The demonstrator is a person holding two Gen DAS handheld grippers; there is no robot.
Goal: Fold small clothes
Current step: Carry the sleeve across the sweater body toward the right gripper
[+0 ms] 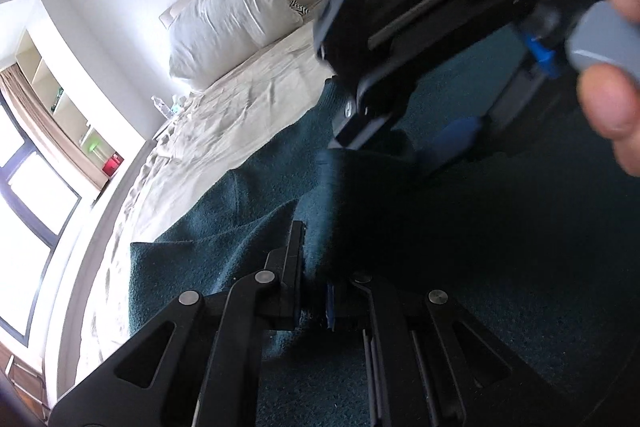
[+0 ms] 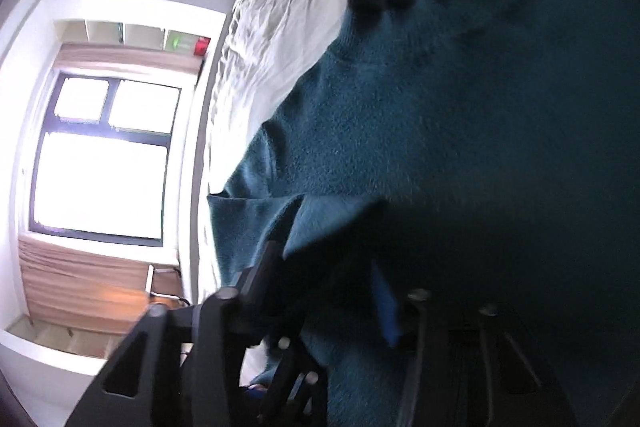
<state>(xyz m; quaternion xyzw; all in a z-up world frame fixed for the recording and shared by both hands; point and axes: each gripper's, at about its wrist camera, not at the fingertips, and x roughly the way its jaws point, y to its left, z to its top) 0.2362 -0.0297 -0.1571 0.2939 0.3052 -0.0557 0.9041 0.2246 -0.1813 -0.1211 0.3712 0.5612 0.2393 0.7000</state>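
A dark teal knitted garment lies spread over a white bed sheet. My left gripper is shut on a raised fold of it at the bottom of the left wrist view. Just beyond, my right gripper points down onto the same garment, with a person's fingers on its handle. In the right wrist view the garment fills the frame. The right gripper there has its jaws apart, with a hump of teal cloth between them. Shadow hides whether its blue pad presses on the cloth.
White pillows lean on the headboard at the far end of the bed. A plastic bottle stands beside the bed. A bright window with curtains and an open shelf lines the wall past the bed's edge.
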